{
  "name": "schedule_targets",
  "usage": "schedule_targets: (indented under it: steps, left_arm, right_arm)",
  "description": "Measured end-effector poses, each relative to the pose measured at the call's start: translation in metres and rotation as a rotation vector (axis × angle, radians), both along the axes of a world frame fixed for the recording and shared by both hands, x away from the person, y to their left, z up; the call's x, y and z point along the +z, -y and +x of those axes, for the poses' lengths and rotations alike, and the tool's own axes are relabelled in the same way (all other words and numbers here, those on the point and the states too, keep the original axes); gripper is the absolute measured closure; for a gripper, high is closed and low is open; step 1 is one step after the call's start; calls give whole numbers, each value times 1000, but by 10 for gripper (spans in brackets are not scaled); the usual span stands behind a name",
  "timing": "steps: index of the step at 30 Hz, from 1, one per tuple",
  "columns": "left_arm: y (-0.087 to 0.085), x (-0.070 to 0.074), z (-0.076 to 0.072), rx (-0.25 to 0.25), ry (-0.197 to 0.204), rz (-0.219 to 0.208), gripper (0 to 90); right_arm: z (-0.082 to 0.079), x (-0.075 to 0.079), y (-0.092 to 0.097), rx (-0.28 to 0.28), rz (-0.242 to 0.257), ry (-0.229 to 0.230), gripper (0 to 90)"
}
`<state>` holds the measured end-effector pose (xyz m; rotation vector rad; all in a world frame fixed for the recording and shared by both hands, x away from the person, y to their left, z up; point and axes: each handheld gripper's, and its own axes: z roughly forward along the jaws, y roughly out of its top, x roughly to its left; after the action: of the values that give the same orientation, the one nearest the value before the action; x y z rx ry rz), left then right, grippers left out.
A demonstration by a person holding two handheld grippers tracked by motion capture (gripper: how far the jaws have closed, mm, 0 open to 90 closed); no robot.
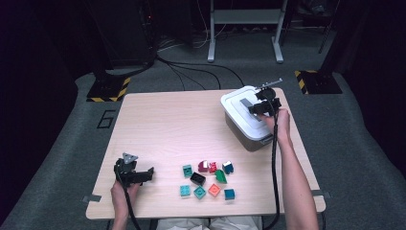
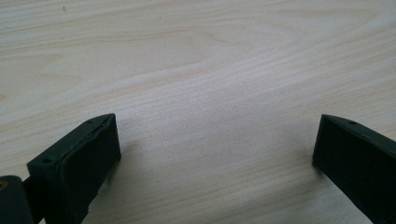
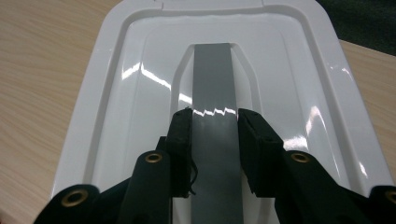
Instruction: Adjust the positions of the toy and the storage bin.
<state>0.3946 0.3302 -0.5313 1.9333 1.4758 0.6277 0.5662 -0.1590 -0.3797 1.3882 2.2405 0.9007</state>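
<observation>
Jaws of the right hand-held gripper (image 3: 214, 122) are clamped on the grey handle (image 3: 212, 84) that runs down the middle of the white lid (image 3: 116, 93), one pad pressed to each long side of the strip. The lid sits on a grey box (image 1: 245, 135) at the far right part of the worktop (image 1: 167, 124); in the high view the right hand-held gripper (image 1: 262, 107) is over the lid (image 1: 234, 101), with the person's right hand (image 1: 280, 122) behind it at the box's right edge. The left hand-held gripper (image 1: 146, 175) rests low at the near left of the worktop, well apart from the box, held by the left hand (image 1: 123, 189). Its jaws stand wide apart with only bare wood (image 2: 210, 70) between them, holding nothing. Between the two arms, near the front edge, lies a loose cluster of small toy bricks (image 1: 208, 179) in teal, black, red, orange and green, none of them touched by either hand-held gripper.
</observation>
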Motion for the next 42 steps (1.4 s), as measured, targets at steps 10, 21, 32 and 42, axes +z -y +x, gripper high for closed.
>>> schedule_targets:
  steps: [10,21,32,42]
  left_arm:
    - [0,0,0,-1,-2,-1,8]
    - [0,0,0,-1,-2,0,8]
    - [0,0,0,-1,-1,-1,8]
    - [0,0,0,-1,-1,-1,8]
  right_arm:
    - [-3,0,-10,82,11,-7,666]
    - [-6,0,-27,159,4,-6,667]
    - [-5,-1,-43,245,-6,-1,667]
    - [-3,-1,-59,308,-17,7,667]
